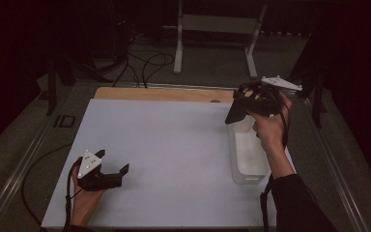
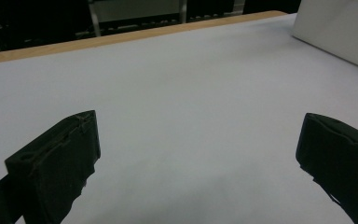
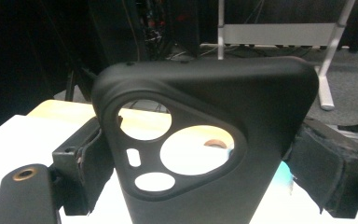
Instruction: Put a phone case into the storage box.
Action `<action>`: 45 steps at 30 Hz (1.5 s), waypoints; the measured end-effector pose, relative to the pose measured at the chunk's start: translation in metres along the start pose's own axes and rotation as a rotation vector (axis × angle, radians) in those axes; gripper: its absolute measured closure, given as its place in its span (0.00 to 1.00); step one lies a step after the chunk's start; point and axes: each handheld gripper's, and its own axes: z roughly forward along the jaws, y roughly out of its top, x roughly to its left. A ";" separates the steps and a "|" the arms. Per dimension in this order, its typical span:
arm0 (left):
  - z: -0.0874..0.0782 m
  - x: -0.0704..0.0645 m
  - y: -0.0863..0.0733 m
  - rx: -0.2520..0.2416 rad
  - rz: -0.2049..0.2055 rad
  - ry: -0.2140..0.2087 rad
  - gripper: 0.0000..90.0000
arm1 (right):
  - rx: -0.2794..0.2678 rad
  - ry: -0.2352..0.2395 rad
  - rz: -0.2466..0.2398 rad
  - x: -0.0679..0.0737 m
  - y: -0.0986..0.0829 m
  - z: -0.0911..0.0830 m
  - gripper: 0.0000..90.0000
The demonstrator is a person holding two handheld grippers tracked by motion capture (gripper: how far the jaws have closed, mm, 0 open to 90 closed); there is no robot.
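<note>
Phone case | clamped between right gripper fingers, above bin | left gripper fingers wide apart, empty

The case between the right gripper's fingers is matte black, plain, with cut-outs showing white and tan behind. Both grippers are black; the left gripper carries a pale grey plate. Below its fingers the table is plain white, edged in tan wood. The bin is translucent white.
</note>
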 end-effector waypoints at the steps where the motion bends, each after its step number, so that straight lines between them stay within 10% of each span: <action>1: 0.000 0.000 0.000 0.000 0.000 0.000 0.00 | 0.002 -0.003 0.001 -0.001 0.000 0.000 0.16; 45: 0.000 0.000 0.000 -0.001 -0.006 -0.001 0.00 | 0.122 -0.158 0.006 -0.032 -0.025 0.030 0.15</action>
